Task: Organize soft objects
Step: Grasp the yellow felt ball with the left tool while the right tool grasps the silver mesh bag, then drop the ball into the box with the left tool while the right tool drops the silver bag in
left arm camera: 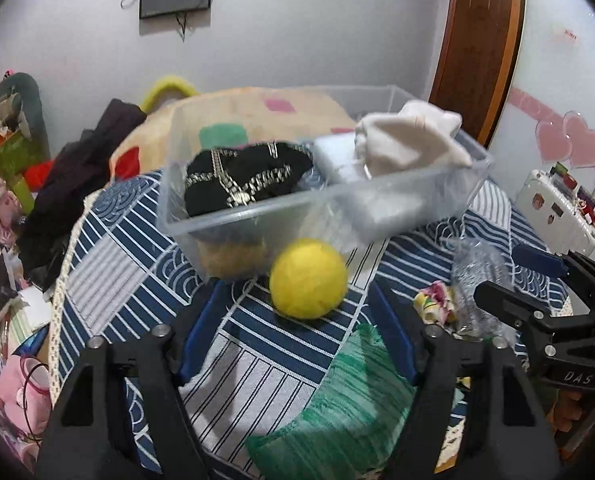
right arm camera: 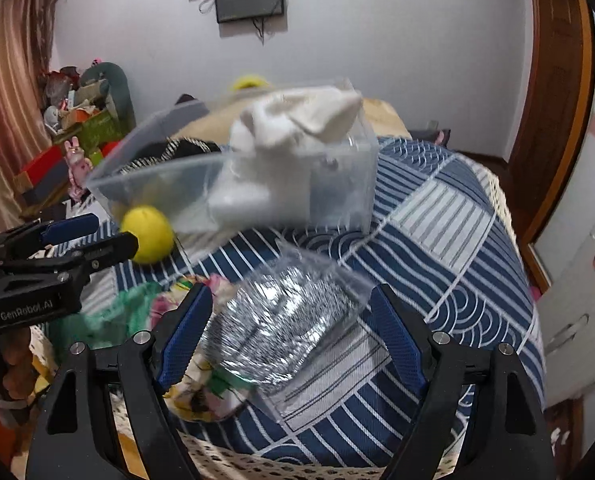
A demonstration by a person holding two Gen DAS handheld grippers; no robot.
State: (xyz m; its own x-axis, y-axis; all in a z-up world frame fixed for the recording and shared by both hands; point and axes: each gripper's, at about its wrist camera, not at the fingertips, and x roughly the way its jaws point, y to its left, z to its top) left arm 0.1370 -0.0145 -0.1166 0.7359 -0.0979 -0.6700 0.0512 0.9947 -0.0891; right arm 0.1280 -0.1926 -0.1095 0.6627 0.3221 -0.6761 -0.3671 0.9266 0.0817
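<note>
1. We hold both claws, left claw point(left arm camera: 293, 334) and right claw point(right arm camera: 291, 338), wide and empty.
2. The round yellow felt ball point(left arm camera: 308, 278) lies beside the clear plastic bin point(left arm camera: 257, 216); the crinkly silver-filled bag point(right arm camera: 285, 328) sits between the right fingers.
3. Next, we judge, close gently on the bag.

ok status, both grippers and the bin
Left gripper open, behind yellow ball. Right gripper open around silver bag. Bin holds white cloth.

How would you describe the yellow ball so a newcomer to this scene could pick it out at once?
Start at the clear plastic bin on the blue-and-white patterned cloth. Just outside its near wall, on the cloth, lies the yellow ball, ahead of the open left gripper. It is the only round, plain yellow item; the green cloth nearby is flat and streaked.
</note>
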